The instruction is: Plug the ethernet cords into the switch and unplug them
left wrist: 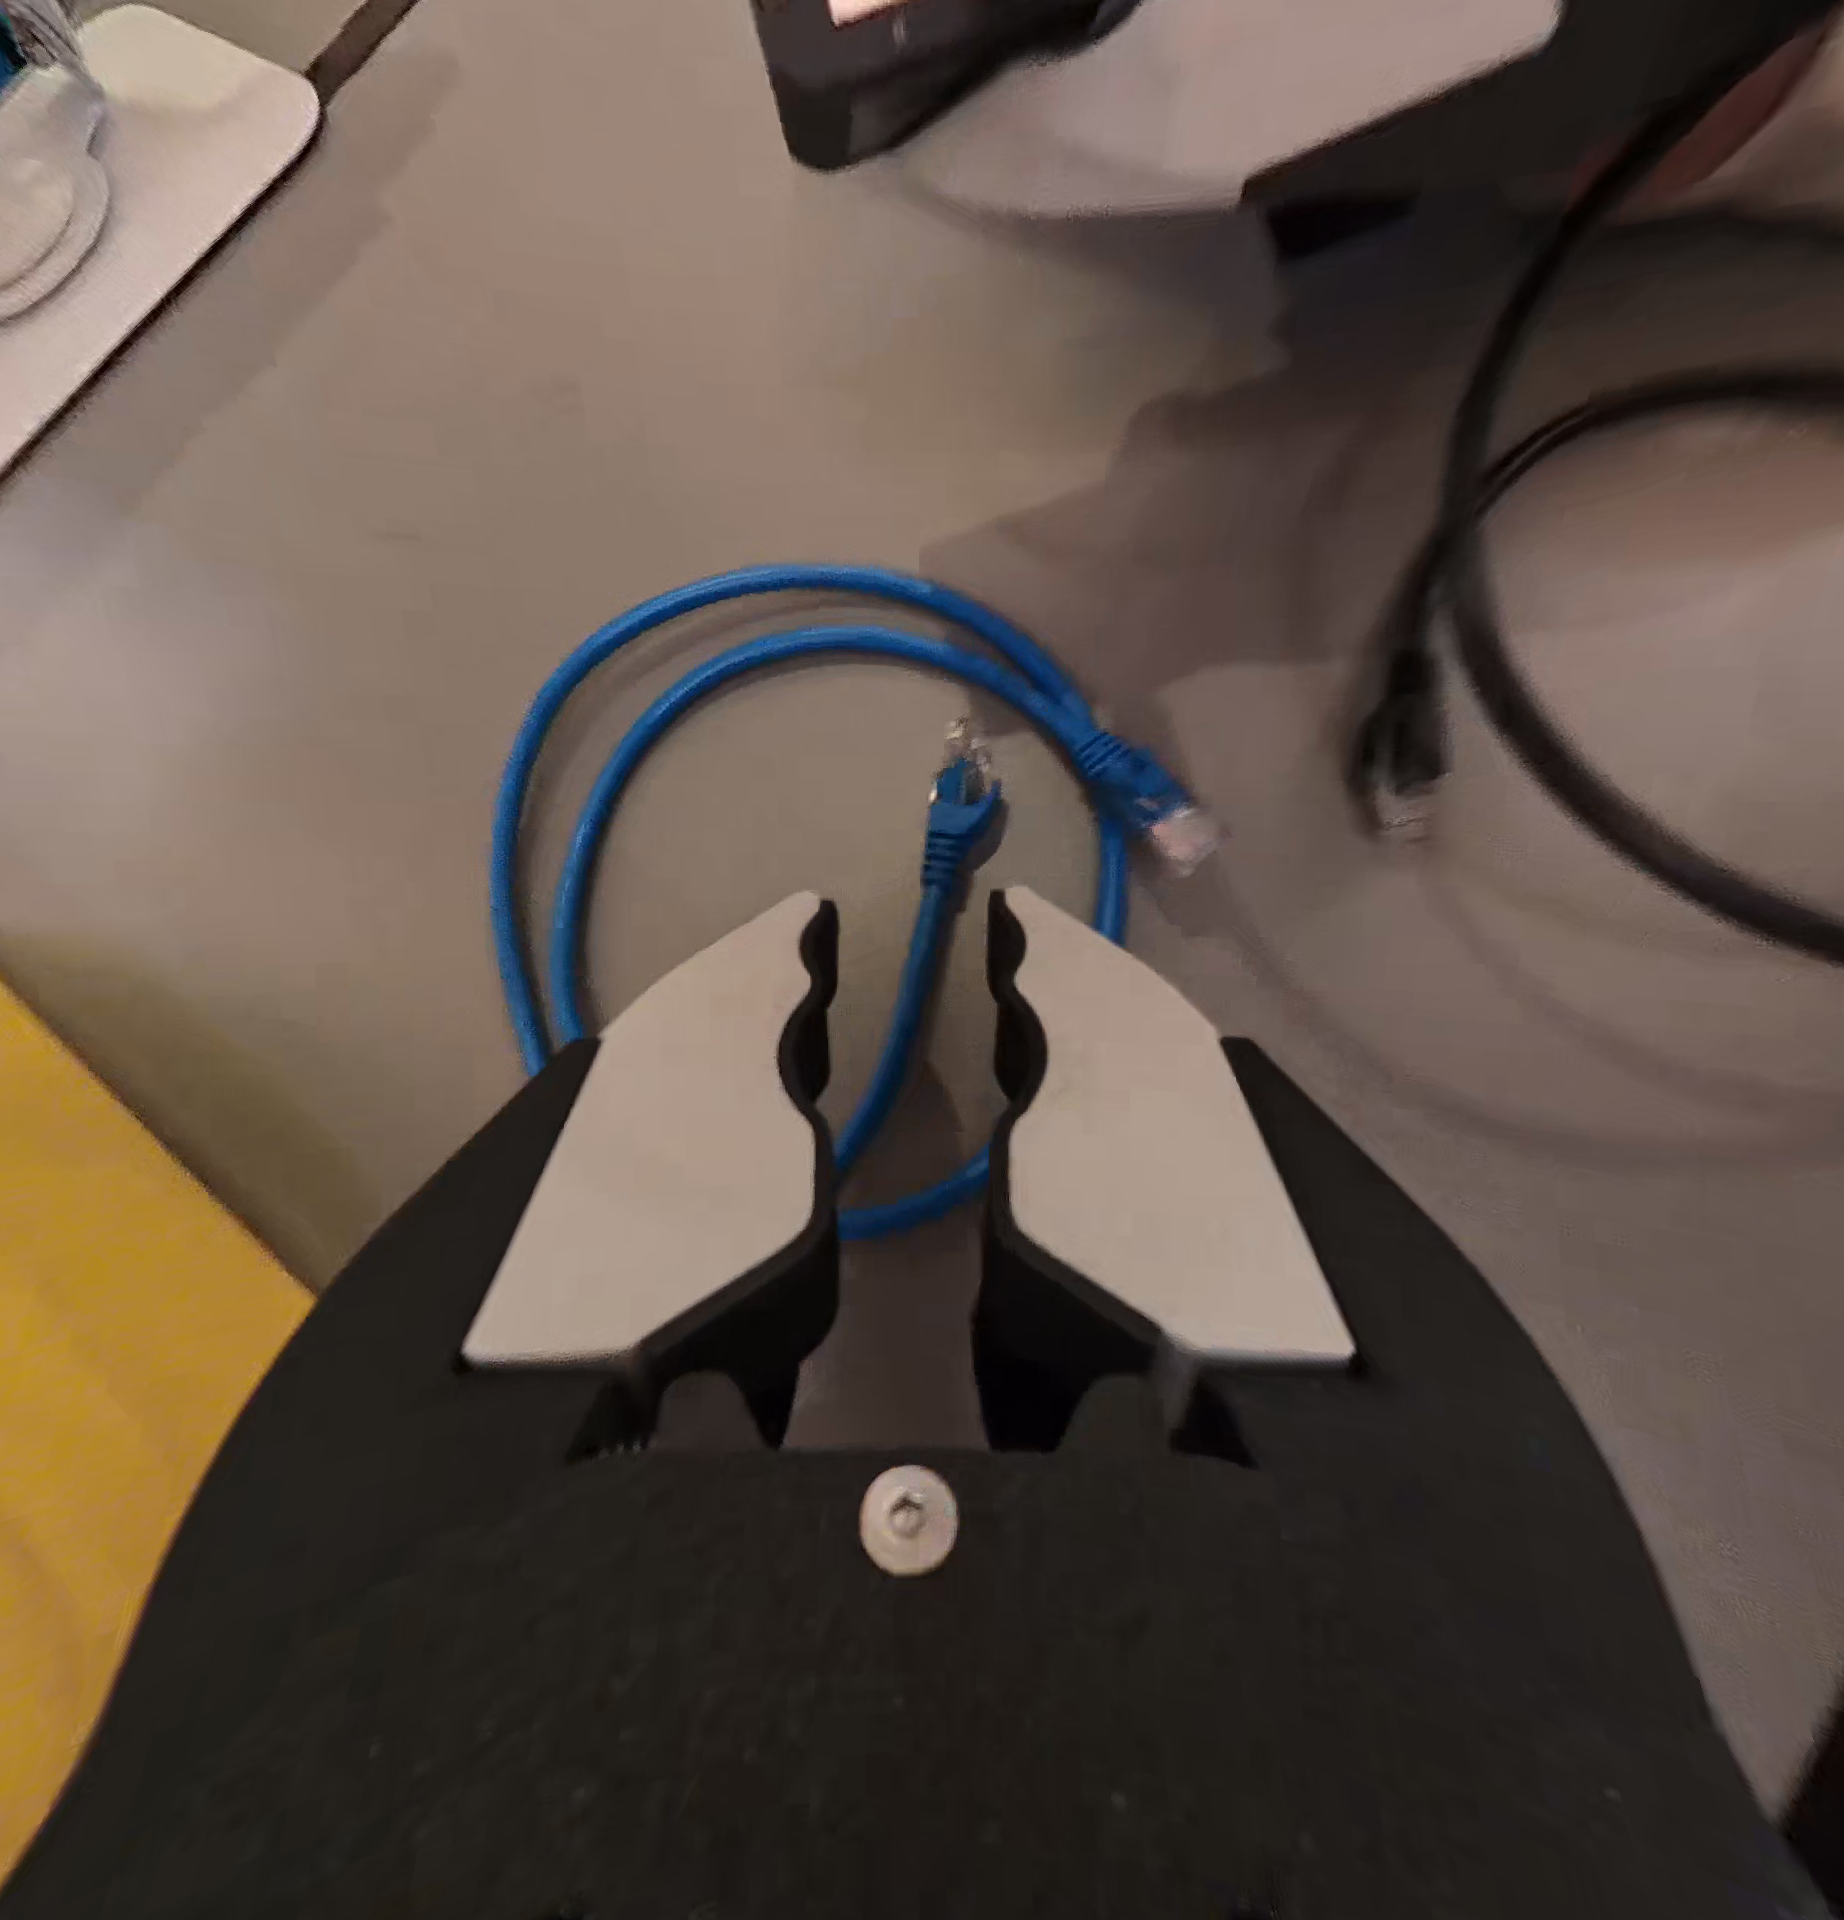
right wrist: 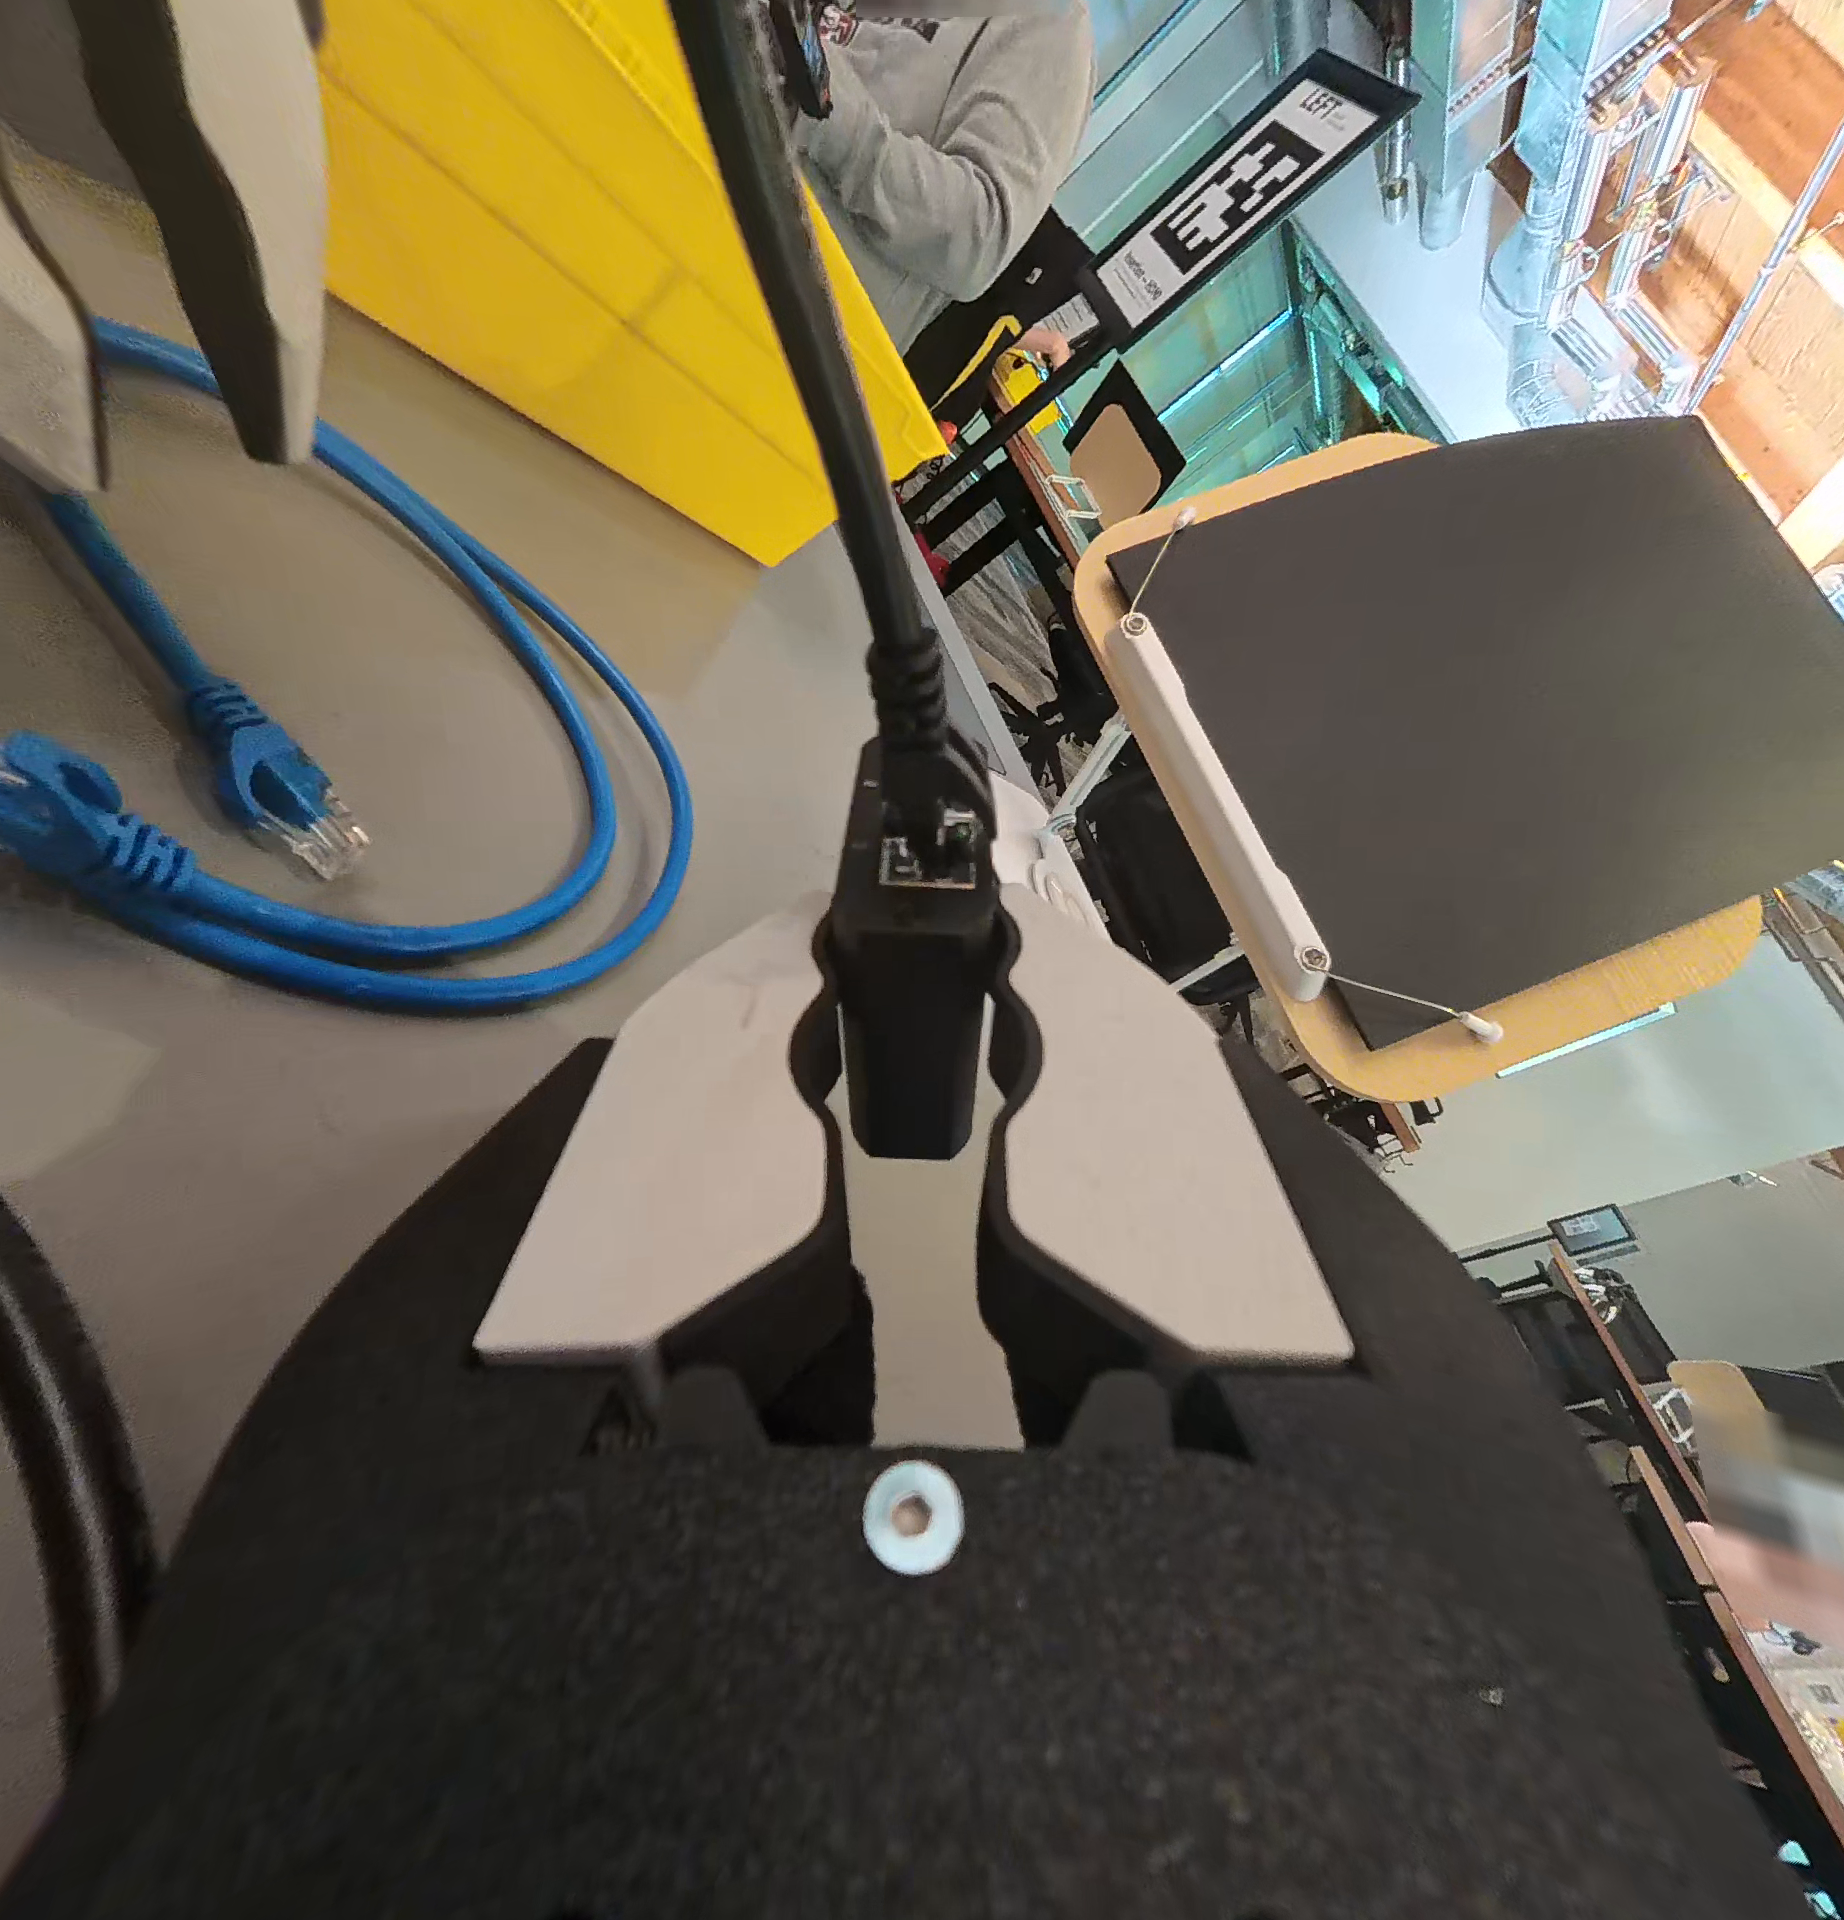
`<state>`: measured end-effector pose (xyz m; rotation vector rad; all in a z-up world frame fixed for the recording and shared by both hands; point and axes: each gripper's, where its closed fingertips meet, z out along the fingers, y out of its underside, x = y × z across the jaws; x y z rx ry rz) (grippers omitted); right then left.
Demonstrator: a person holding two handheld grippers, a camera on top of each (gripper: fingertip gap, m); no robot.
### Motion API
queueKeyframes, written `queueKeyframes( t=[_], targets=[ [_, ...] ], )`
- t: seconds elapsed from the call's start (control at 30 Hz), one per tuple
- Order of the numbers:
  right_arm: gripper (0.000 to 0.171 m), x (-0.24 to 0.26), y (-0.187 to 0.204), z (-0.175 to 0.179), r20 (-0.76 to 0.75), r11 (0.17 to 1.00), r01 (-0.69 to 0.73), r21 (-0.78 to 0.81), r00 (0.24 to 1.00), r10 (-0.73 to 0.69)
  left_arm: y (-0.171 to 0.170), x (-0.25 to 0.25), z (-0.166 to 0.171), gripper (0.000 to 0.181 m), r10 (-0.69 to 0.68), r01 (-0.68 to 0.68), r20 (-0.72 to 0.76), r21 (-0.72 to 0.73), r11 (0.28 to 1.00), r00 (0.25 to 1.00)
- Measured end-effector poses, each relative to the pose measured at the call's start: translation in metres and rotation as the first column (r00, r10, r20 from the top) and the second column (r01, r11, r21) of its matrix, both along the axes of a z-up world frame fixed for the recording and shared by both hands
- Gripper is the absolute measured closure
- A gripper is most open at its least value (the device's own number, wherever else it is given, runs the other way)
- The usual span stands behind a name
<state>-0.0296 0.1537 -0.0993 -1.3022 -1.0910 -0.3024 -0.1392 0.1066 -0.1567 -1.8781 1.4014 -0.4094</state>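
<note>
The grey table (left wrist: 482,468) lies under my two tools, and behind it there is a big workshop room with pipes on the wall and other desks. A yellow bin (right wrist: 585,260) stands at the table edge. Behind it a person in a grey hoodie (right wrist: 928,135) is standing. Near this person there is a black-and-white sign (right wrist: 1250,177) with a square pattern and some writing on it. A black board on a wooden panel (right wrist: 1500,727) hangs at the right side.

My right gripper (right wrist: 913,997) is closed on the switch (right wrist: 910,997), a small black box, and holds it up from the table between both fingers. A black cable (right wrist: 793,312) is plugged into one port on the front of the switch; the port beside it is free. On the switch front I see small marks, but they are too small to read.

My left gripper (left wrist: 913,914) hovers over the blue ethernet cord (left wrist: 606,707), which lies in a loop on the table. The fingers stand a little apart and hold nothing. One blue plug (left wrist: 959,810) points up just in front of the gap between the fingertips, and the cord runs back between the fingers, but I cannot tell if it touches them. The other blue plug (left wrist: 1157,800) lies just to the right on the table. A second black plug (left wrist: 1401,748) is seen farther right, blurred.

In the far left corner there is a white tray (left wrist: 222,156) with a clear glass (left wrist: 24,197) on it.
</note>
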Motion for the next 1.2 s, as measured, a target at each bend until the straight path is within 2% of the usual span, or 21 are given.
queueKeyframes(
  t=[0.1, 0.2, 0.33, 0.4, 0.53, 0.6, 0.67, 0.73, 0.8, 0.97, 1.1, 1.2],
  targets=[
    [0.147, 0.001, 0.001, 0.000, -0.004, 1.000, 0.005, -0.008, 1.000, -0.005, 0.008, -0.002, -0.016, 0.154, -0.018, 0.018, -0.141, -0.001, 1.000, 0.990],
    [0.147, 0.001, 0.002, -0.001, -0.002, 1.000, 0.006, -0.014, 1.000, -0.006, 0.002, 0.006, -0.024, 0.155, -0.058, 0.048, -0.140, -0.072, 0.996, 0.989],
    [0.147, -0.001, 0.002, -0.003, 0.006, 1.000, 0.004, -0.020, 1.000, -0.003, 0.008, 0.005, -0.038, 0.157, -0.048, 0.035, -0.211, -0.064, 0.997, 0.976],
    [0.147, -0.002, 0.002, -0.004, 0.013, 1.000, 0.003, -0.023, 1.000, -0.002, 0.006, 0.009, -0.040, 0.174, -0.064, 0.047, -0.185, -0.097, 0.994, 0.981],
    [0.147, -0.001, 0.003, -0.004, 0.033, 1.000, 0.011, -0.012, 0.999, -0.010, 0.006, 0.003, -0.038, 0.176, -0.034, 0.006, -0.221, -0.124, 0.992, 0.975],
    [0.147, 0.000, 0.002, -0.001, 0.055, 1.000, 0.019, 0.023, 0.998, -0.020, -0.001, 0.008, -0.016, 0.176, -0.037, 0.017, -0.097, -0.195, 0.981, 0.995],
    [0.147, -0.001, 0.000, 0.004, 0.081, 0.997, 0.024, 0.076, 0.996, -0.030, -0.016, 0.016, 0.021, 0.176, -0.027, 0.071, 0.122, -0.372, 0.926, 0.992],
    [0.147, -0.002, -0.005, 0.014, 0.101, 0.988, 0.023, 0.155, 0.994, -0.039, -0.025, 0.018, 0.056, 0.176, 0.019, 0.155, 0.310, -0.529, 0.834, 0.950],
    [0.148, -0.007, -0.012, 0.024, 0.121, 0.973, 0.007, 0.231, 0.992, -0.036, -0.028, 0.017, 0.075, 0.177, 0.073, 0.222, 0.396, -0.646, 0.730, 0.915],
    [0.147, -0.018, -0.024, 0.035, 0.193, 0.929, -0.019, 0.370, 0.980, -0.056, -0.028, 0.029, 0.090, 0.177, 0.157, 0.345, 0.483, -0.783, 0.517, 0.862],
    [0.147, -0.024, -0.027, 0.033, 0.232, 0.911, -0.039, 0.410, 0.971, -0.063, -0.035, 0.039, 0.086, 0.177, 0.152, 0.387, 0.485, -0.820, 0.422, 0.861],
    [0.148, -0.024, -0.027, 0.034, 0.240, 0.907, -0.034, 0.420, 0.968, -0.076, -0.036, 0.041, 0.083, 0.177, 0.174, 0.393, 0.484, -0.835, 0.385, 0.858]
  ],
)
